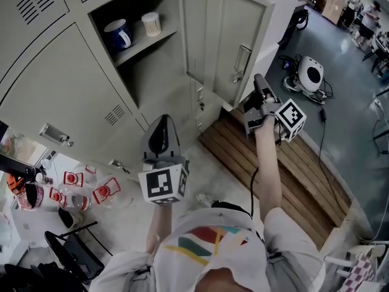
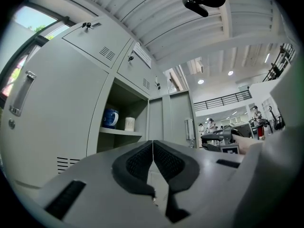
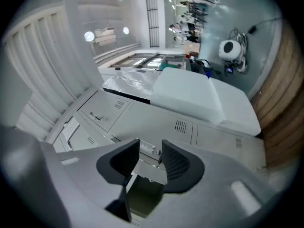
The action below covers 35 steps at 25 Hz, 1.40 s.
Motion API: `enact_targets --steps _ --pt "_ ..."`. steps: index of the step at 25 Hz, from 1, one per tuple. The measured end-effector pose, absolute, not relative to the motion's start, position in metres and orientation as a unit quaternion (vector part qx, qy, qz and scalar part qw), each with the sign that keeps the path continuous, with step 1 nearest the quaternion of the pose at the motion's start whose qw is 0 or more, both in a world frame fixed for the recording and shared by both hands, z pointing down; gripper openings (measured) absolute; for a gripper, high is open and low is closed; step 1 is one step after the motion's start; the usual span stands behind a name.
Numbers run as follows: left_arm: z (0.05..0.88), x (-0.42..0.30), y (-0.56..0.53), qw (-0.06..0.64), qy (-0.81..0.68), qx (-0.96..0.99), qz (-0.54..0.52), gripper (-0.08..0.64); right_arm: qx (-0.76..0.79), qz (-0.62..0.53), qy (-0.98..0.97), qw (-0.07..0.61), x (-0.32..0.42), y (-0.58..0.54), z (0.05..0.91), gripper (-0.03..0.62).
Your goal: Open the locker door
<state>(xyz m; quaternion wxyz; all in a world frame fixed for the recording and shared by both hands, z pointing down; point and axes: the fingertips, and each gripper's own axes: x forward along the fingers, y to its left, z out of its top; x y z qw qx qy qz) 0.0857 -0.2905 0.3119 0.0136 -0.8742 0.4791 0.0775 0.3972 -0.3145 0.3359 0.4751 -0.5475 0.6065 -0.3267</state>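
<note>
The grey locker's door stands swung open, its metal handle on the outer face. Inside, a blue mug and a white cup rest on a shelf. My right gripper is just in front of the handle, jaws open. In the right gripper view the handle shows in the gap of the right gripper, and the pads do not press on it. My left gripper hangs lower, facing the locker, shut and empty. The left gripper shows its pads touching in its own view.
A closed locker door with a handle stands to the left. Wooden slats lie under the open door. A white machine with cables sits on the floor beyond. Red-lidded bottles and a black chair are at lower left.
</note>
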Motion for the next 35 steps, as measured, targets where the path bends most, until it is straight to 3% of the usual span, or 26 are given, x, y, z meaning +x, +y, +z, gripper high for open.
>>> enact_targets --steps 8,12,20,25,35 --pt "0.302 0.081 -0.284 0.023 0.474 -0.876 0.081 0.017 -0.684 -0.085 0.635 0.349 0.368 -0.255 0.244 0.12" --pt "0.296 0.074 -0.282 0.027 0.478 -0.874 0.084 0.017 -0.716 0.046 0.643 0.267 0.325 -0.236 0.205 0.091" --pt "0.29 0.052 -0.277 0.041 0.492 -0.866 0.08 0.017 -0.716 0.192 0.658 0.132 0.226 -0.218 0.19 0.028" --pt "0.281 0.034 -0.275 0.045 0.503 -0.859 0.088 0.016 -0.696 0.239 0.671 0.092 0.17 -0.209 0.194 0.026" --pt "0.28 0.011 -0.267 0.044 0.522 -0.849 0.068 0.016 -0.666 0.187 0.72 0.045 0.12 -0.218 0.248 0.026"
